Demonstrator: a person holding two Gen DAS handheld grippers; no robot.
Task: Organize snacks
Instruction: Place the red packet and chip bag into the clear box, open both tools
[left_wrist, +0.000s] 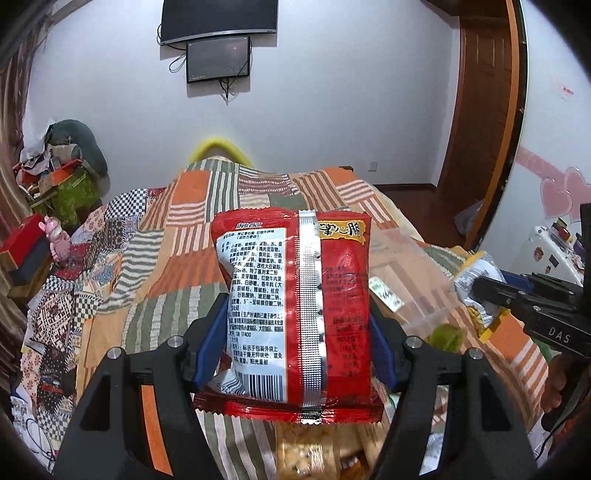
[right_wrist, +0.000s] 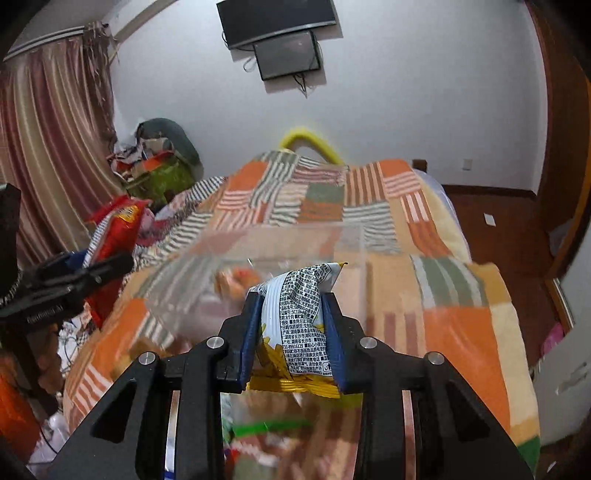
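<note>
My left gripper (left_wrist: 295, 321) is shut on a red snack packet (left_wrist: 295, 306), held upright above the bed; it also shows in the right wrist view (right_wrist: 118, 229). My right gripper (right_wrist: 293, 306) is shut on a white and yellow snack packet (right_wrist: 299, 310), seen at the right of the left wrist view (left_wrist: 476, 284). A clear plastic box (right_wrist: 280, 247) stands on the patchwork blanket just beyond the right gripper, with blurred snacks inside. In the left wrist view the box (left_wrist: 410, 273) sits to the right of the red packet.
The patchwork blanket (left_wrist: 155, 258) covers the bed. More snack packets (right_wrist: 266, 435) lie below the grippers at the near edge. Cluttered boxes and bags (left_wrist: 62, 177) stand at the far left by the curtain. A wooden door (left_wrist: 480, 92) is at the right.
</note>
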